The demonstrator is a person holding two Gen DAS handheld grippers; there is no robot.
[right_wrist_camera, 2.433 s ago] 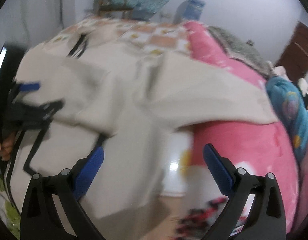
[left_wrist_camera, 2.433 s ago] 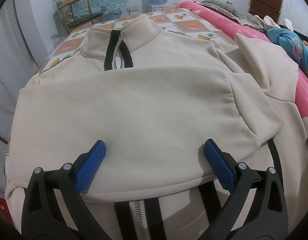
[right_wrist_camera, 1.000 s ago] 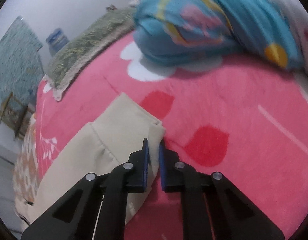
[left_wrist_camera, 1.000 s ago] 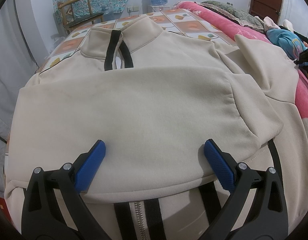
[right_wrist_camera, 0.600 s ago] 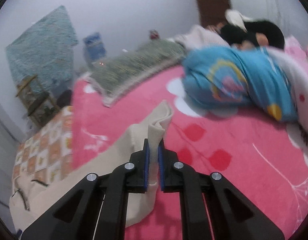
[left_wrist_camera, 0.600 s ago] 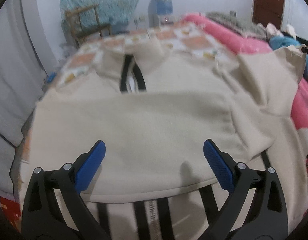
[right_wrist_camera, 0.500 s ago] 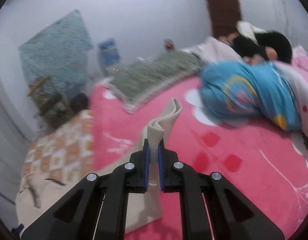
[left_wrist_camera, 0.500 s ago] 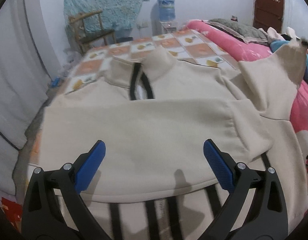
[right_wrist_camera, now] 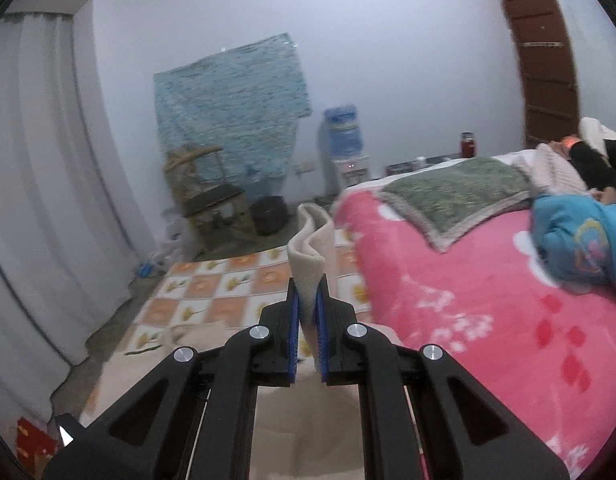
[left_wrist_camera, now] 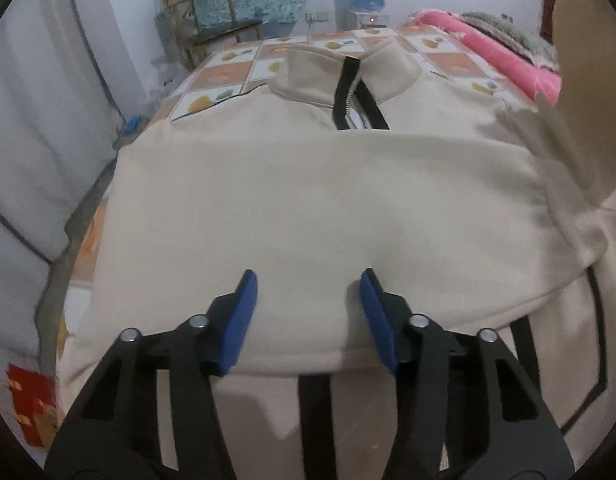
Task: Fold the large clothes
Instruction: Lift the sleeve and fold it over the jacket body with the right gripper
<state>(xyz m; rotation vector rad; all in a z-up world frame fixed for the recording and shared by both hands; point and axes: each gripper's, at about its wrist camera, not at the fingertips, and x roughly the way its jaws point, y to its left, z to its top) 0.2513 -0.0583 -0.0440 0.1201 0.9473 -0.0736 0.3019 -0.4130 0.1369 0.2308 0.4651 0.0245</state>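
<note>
A bed takes up most of the room, with a checked sheet point(left_wrist_camera: 227, 80) of orange and white squares on one side and a pink blanket point(right_wrist_camera: 488, 300) with white flowers on the other. At the back there is a wooden chair point(left_wrist_camera: 211, 20), a blue cloth point(right_wrist_camera: 231, 104) hanging on the wall, and a water bottle stand point(right_wrist_camera: 344, 140). A brown door point(right_wrist_camera: 548, 64) is on the right.

A big cream jacket point(left_wrist_camera: 308, 208) lies flat on the bed, its collar point(left_wrist_camera: 348, 72) far from the camera and its black zip strip showing. One sleeve is folded across the front of it.

The left gripper point(left_wrist_camera: 305, 304) hovers over the near edge of that folded sleeve with its blue pads point(left_wrist_camera: 243, 312) apart — nothing is between them.

The right gripper point(right_wrist_camera: 306, 312) is pressed together on the cuff point(right_wrist_camera: 308, 256) of the other sleeve. It holds the cuff up in the air, above the bed — the cloth stands up in a soft fold between the pads and hangs down below them
</note>
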